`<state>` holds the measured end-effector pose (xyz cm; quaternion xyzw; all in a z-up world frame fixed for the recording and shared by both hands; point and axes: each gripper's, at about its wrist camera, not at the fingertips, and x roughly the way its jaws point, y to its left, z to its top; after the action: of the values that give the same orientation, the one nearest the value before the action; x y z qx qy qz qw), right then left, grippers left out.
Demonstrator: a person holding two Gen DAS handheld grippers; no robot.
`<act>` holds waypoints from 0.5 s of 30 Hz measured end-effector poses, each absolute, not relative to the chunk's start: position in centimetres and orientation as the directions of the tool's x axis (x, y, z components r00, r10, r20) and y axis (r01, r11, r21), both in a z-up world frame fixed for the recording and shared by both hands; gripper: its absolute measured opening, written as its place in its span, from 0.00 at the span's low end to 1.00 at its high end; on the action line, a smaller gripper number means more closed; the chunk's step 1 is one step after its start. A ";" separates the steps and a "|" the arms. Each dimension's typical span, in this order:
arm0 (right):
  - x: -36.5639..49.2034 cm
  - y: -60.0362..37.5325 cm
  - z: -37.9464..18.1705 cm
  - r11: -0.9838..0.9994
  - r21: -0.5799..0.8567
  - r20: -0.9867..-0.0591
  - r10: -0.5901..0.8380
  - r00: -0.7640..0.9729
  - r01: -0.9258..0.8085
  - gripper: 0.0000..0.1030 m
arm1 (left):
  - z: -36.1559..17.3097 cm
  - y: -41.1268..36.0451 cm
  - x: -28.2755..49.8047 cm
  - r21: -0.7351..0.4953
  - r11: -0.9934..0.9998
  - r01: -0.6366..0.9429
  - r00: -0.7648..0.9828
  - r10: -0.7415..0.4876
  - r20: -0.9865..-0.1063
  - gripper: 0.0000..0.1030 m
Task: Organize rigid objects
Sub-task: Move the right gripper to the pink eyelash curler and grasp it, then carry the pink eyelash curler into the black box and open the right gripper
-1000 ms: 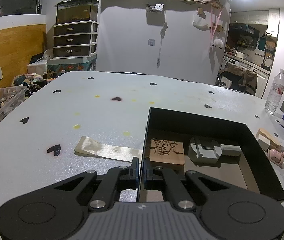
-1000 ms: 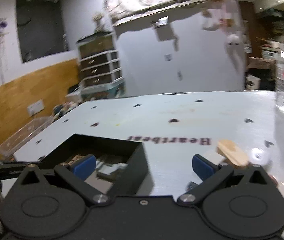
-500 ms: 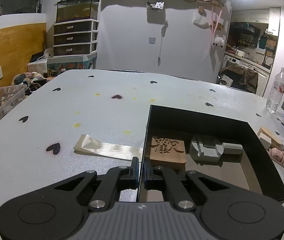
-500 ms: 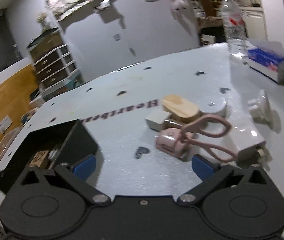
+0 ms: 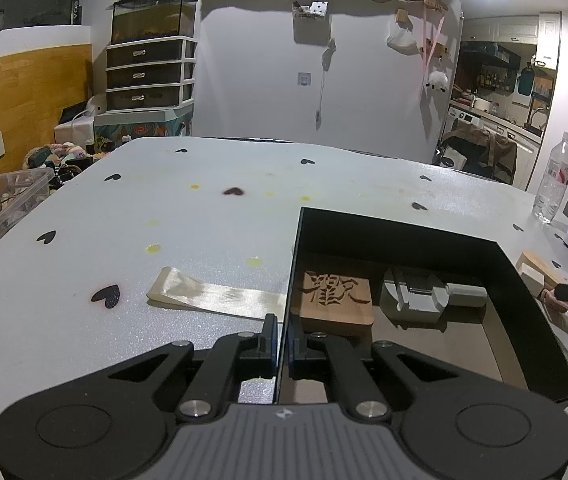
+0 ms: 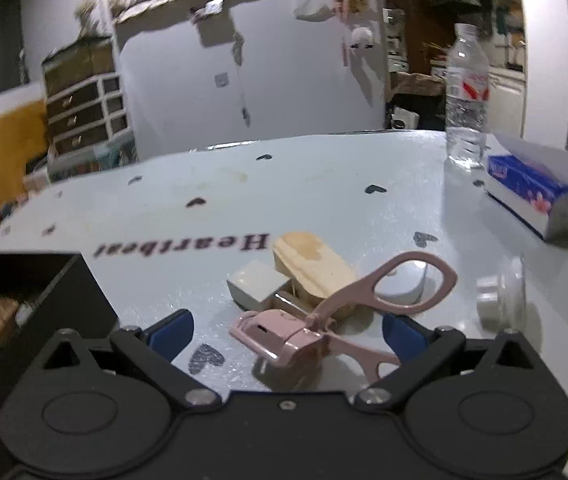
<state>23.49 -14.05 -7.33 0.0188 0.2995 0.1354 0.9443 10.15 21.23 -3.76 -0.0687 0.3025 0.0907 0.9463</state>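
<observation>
My left gripper has its fingers closed on the near left wall of the black box, pinching that thin wall between the pads. To the left of the box a cream ribbon strip lies flat on the desk. Inside the box sit a carved wooden block and, beside it to the right, a grey plastic device. My right gripper has its blue-padded fingers spread wide and just closing, with a pink eyelash curler lying on the desk between them, not yet pressed. Behind the curler are a small white block and a pale wooden piece; a white round cap lies to the right, and farther back a tissue pack and a water bottle
</observation>
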 end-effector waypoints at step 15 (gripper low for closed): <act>23.3 -12.2 -8.8 0.932 -0.031 -0.611 0.268 0.745 -0.361 0.59 | -3.7 21.2 10.1 -0.074 0.974 -0.214 0.800 0.131 -0.585 0.04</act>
<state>23.28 -12.18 -8.83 -0.0735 0.3150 0.1688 0.9311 10.15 21.23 -3.73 -0.0683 0.3027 0.0910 0.9463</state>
